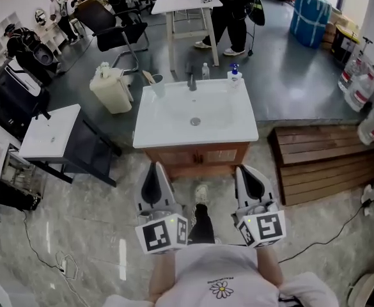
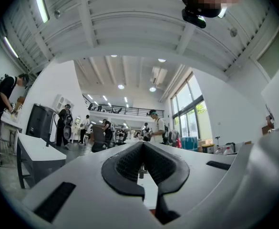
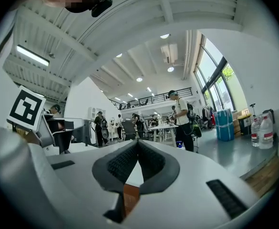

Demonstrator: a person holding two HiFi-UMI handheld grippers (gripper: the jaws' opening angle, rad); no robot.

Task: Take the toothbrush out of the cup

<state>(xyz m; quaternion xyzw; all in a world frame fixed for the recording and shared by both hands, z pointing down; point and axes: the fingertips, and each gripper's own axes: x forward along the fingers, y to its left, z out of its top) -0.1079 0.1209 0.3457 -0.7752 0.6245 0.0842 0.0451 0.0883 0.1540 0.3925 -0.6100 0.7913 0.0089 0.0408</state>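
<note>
In the head view a clear cup (image 1: pixel 157 86) stands at the back left corner of the white sink top (image 1: pixel 238 123), with a tan-handled toothbrush (image 1: pixel 148 77) leaning out of it to the left. My left gripper (image 1: pixel 153 166) and right gripper (image 1: pixel 247 169) are side by side in front of the wooden vanity, well short of the cup. Both point toward the sink. In the left gripper view the left gripper (image 2: pixel 142 145) has its jaws together with nothing between them. The right gripper (image 3: pixel 138 142) looks the same in its own view. Neither gripper view shows the cup.
A faucet (image 1: pixel 192 82), a clear bottle (image 1: pixel 205 71) and a blue-capped soap bottle (image 1: pixel 234 75) line the sink's back edge. A wooden bench (image 1: pixel 321 162) lies to the right, a white table (image 1: pixel 49 132) and a cream jerrycan (image 1: pixel 110 88) to the left. People stand behind.
</note>
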